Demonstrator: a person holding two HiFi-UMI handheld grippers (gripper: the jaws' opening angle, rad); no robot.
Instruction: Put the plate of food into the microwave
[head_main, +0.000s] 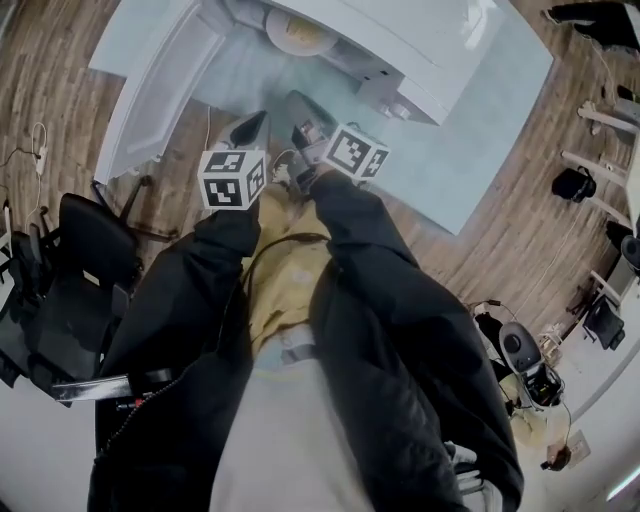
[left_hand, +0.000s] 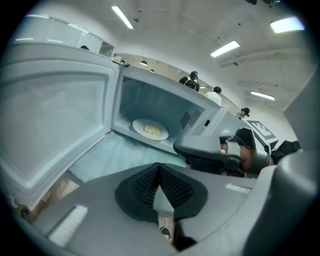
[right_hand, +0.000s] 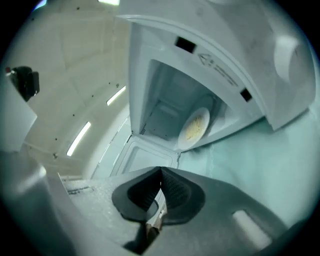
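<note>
Left gripper (left_hand: 160, 169), right gripper (right_hand: 161, 172) closed — plate (left_hand: 150, 129) inside open microwave (left_hand: 165, 102)

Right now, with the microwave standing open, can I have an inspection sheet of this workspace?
Surface: table under a pale teal cloth, carrying the microwave.
Job's things: plate of food already sits inside the microwave; door swung wide open.
Clutter: nothing seen.
Grippers: left gripper and right gripper both have jaws together with nothing between them, and are held off the table in front of the opening.
Cables: a thin white cable on the floor at the left.
Surroundings: wooden floor, a black chair at the left, ceiling strip lights.
</note>
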